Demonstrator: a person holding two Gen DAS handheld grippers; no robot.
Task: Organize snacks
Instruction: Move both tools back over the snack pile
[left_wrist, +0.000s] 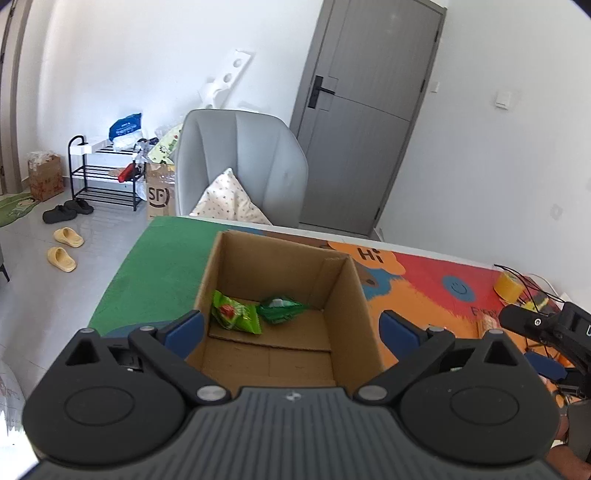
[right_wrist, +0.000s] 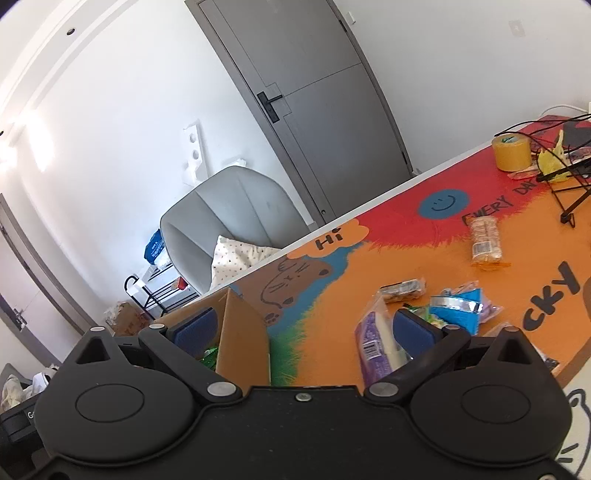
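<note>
Snacks: two green packets, light green packet and dark green packet, lie at the far end of the cardboard box floor, touching. More loose on the worktop: purple packet, blue packet, cracker pack, toward its near edge. Left tool tilts down over the box mouth, jaws wide, nothing held. Right tool wide, empty, box wall between its fingers, untouched
</note>
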